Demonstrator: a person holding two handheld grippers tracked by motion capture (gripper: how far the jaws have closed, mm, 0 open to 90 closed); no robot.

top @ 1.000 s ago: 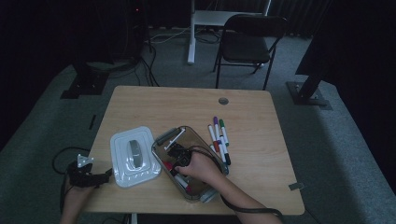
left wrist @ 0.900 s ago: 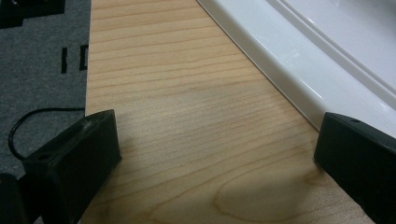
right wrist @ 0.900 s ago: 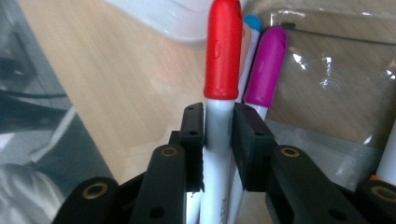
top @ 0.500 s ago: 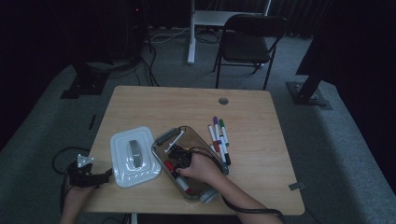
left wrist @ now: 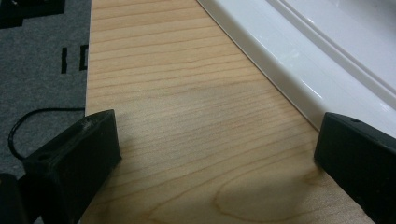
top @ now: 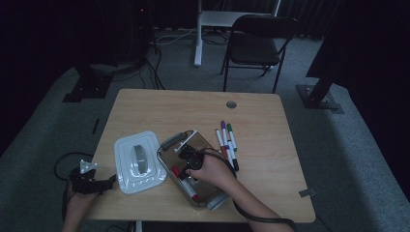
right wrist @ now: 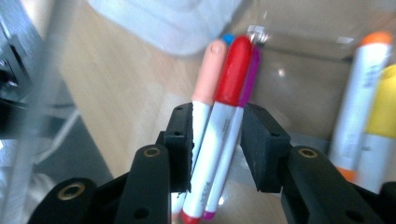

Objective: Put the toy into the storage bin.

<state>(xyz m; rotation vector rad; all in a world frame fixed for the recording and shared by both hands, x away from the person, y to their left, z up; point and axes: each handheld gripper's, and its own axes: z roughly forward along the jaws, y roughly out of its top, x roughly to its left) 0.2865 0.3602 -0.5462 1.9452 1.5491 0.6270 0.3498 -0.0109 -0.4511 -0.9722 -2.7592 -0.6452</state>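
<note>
Right gripper view: the right gripper [right wrist: 217, 140] has just been opening, its jaws loosely straddling the red marker [right wrist: 224, 121] inside the clear bin [top: 212, 195]; lifting now could drag it out. Pink, purple, orange and yellow markers lie alongside. At nine o'clock, the left gripper [left wrist: 219, 154] gapes idle beside the white lid [top: 138, 162].

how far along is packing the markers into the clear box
Partly done. Several markers already lie in the clear box, including orange and yellow ones. In hand: the right gripper is inside the box, its jaws just opening around the red marker, seemingly releasing it. Left: four markers on the table, and the white lid lies beside the box.
</note>
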